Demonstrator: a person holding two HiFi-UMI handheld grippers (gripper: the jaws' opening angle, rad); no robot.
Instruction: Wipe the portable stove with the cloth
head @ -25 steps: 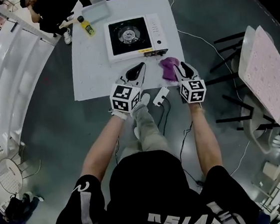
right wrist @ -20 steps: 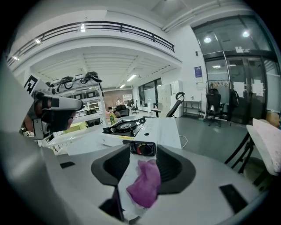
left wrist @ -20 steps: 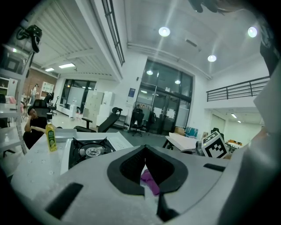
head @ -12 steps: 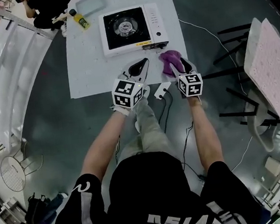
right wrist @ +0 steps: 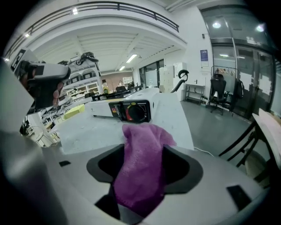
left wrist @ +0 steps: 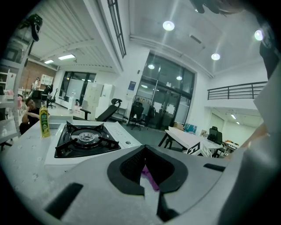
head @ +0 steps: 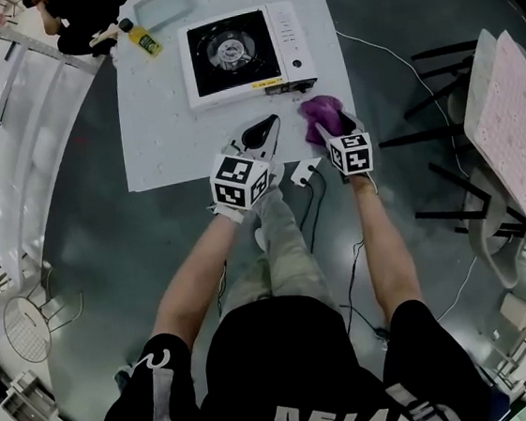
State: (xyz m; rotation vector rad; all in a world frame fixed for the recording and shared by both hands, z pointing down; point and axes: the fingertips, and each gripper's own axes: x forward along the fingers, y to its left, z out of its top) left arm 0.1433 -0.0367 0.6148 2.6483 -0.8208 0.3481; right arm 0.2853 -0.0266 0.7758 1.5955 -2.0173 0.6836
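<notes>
One bottle [head: 143,41], tray [head: 164,4] beyond stove [head: 243,54] | right gripper [head: 334,129] opening, cloth [head: 321,111] between jaws | left gripper [head: 270,124] closed, empty

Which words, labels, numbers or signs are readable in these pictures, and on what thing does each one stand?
No text reads with certainty.
Shirt: large white letters, cut off by the picture's edge, unreadable.
Stove front label: yellow, too small.
Its knob: marks around it blurred.
Bottle label: too small.
Wall sign: blue, blurred.
</notes>
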